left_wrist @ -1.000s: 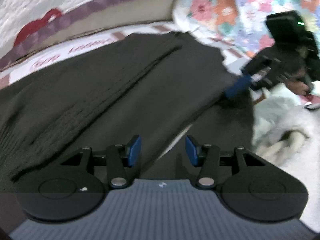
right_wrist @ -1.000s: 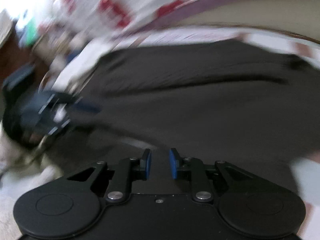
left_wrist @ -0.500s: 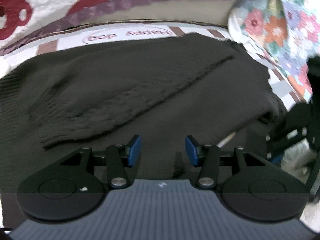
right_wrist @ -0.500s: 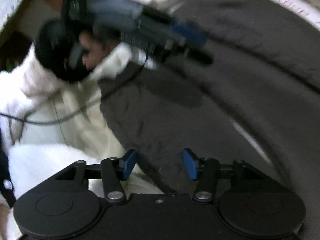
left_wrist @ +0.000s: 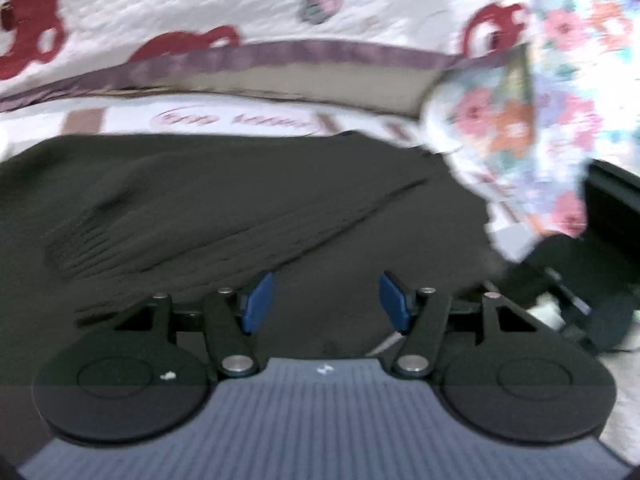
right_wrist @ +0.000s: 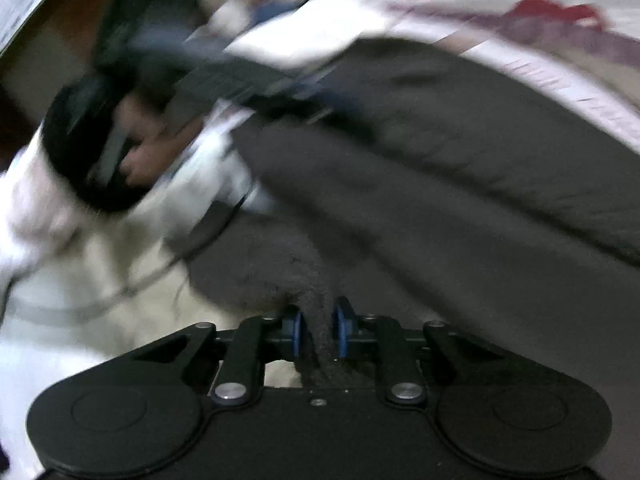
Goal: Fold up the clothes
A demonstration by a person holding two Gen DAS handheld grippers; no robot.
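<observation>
Dark charcoal ribbed-knit sweater (left_wrist: 248,208), spread on a bed with a white printed sheet (left_wrist: 236,120). Left wrist view: motion blur softens the knit and makes the sheet's oval lettering unreadable. The left hand-held gripper (left_wrist: 326,300) hovers over the sweater's near part, blue pads wide apart and grasping nothing. A floral pillow (left_wrist: 520,128) overlaps the sweater's right edge; black hardware at far right is cut off and indistinct. Right wrist view: heavy blur throughout. The right hand-held gripper (right_wrist: 318,332) is clenched on a raised ridge of the sweater's near edge, fabric filling the gap between the pads. Only this view shows a person's hand (right_wrist: 140,152), gripping the other device's black handle at upper left, beside a white fleecy sleeve (right_wrist: 48,216).
</observation>
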